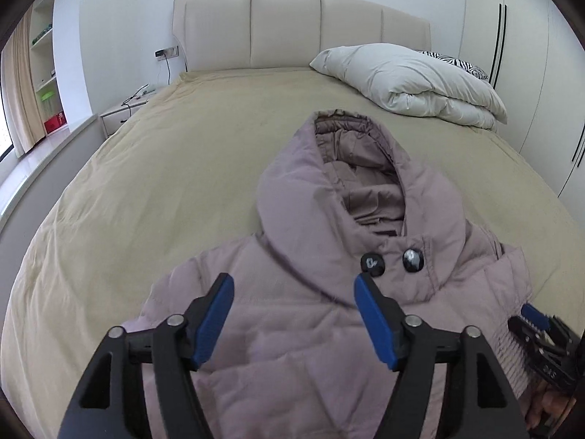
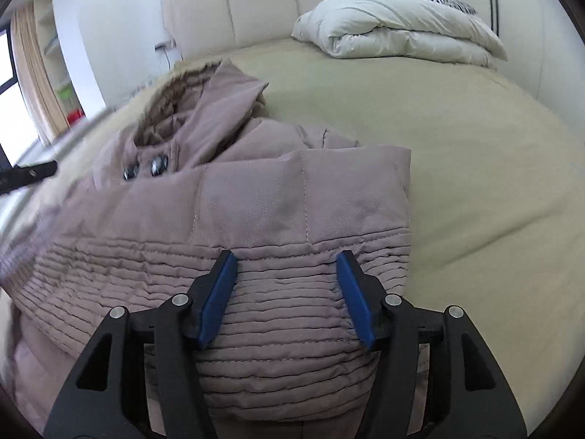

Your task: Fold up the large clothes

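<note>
A mauve hooded puffer jacket (image 1: 292, 329) lies on the tan bedspread, hood (image 1: 347, 168) pointing toward the headboard, two dark buttons (image 1: 413, 259) at the collar. My left gripper (image 1: 294, 285) is open above the jacket's chest, nothing between its blue pads. In the right wrist view the jacket (image 2: 256, 201) is folded over, its ribbed quilted hem on top. My right gripper (image 2: 287, 263) is open just over that ribbed part, empty. The right gripper also shows at the left view's lower right edge (image 1: 541, 333), by the jacket's edge.
The tan bed (image 1: 164, 183) stretches wide to the left and far side. A folded white duvet (image 1: 413, 80) and a zebra pillow (image 1: 457, 62) lie at the back right by the headboard (image 1: 299, 29). A nightstand (image 1: 124, 109) and shelves stand left; wardrobe doors (image 1: 530, 55) right.
</note>
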Available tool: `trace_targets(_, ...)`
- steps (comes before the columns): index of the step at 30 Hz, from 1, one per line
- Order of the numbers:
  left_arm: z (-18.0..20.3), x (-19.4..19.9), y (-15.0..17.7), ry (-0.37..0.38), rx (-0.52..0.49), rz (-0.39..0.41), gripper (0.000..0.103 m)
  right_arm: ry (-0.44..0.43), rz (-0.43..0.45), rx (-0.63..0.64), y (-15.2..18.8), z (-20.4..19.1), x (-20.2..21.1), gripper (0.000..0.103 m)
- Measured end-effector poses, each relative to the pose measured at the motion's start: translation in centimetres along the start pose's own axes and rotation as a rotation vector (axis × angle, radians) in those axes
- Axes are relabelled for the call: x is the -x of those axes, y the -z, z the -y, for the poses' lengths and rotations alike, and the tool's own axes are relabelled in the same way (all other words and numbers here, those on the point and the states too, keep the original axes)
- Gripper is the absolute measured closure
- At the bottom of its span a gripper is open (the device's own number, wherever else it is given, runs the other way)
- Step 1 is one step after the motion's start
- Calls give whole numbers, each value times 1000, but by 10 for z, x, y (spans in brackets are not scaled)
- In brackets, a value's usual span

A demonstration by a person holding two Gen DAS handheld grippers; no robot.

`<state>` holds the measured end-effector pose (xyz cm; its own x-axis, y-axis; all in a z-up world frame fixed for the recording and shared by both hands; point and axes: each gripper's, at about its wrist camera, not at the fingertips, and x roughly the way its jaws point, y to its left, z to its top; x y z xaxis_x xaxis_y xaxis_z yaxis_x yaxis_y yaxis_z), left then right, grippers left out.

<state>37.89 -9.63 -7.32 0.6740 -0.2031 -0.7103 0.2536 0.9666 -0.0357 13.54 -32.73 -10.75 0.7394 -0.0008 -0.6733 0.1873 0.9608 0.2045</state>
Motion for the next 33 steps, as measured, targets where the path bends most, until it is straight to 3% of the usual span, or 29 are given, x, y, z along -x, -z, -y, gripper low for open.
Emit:
trace_targets(4,24,-43,-47,-90,-39,-8,24,-221,67,-190,8,37,1,46)
trace_targets(11,47,-133,-97,-227,-91,-85,23,-275,80,-221,13,55,4,46)
trace_targets(13,40,-145,-101,-233,-75,-90,33,-279,80,-224,18,58,12,46)
trace_targets(15,25,-151,-103,-169,7,-125,68,-282,81,-225,20,60,14,46)
trace_targets(16,23,-153,-102,-152,21,-136,74,-282,81,-225,21,61,16,46)
trace_targets(17,25,-152,-99,-159,-3,-139,87,-281,80,-224,21,61,15,46)
trace_targets(18,28,-149,-97,-169,-33,-137,92,-279,80,-223,22,60,16,46)
trace_targets(23,19,-96,-91,-120,17,-13,95,-275,103,-214,23,61,31,46)
trace_targets(27,23,-38,-75,-89,-40,107,95,-245,183,-135,8,39,62,44)
trace_targets(28,23,-25,-69,-75,-48,132,95,-238,196,-116,0,29,70,42)
trace_targets(31,25,2,-50,-37,-59,183,95,-245,214,-13,-37,-12,78,15)
trace_targets(33,26,14,-41,-29,-65,210,95,-230,191,96,-69,-46,64,14)
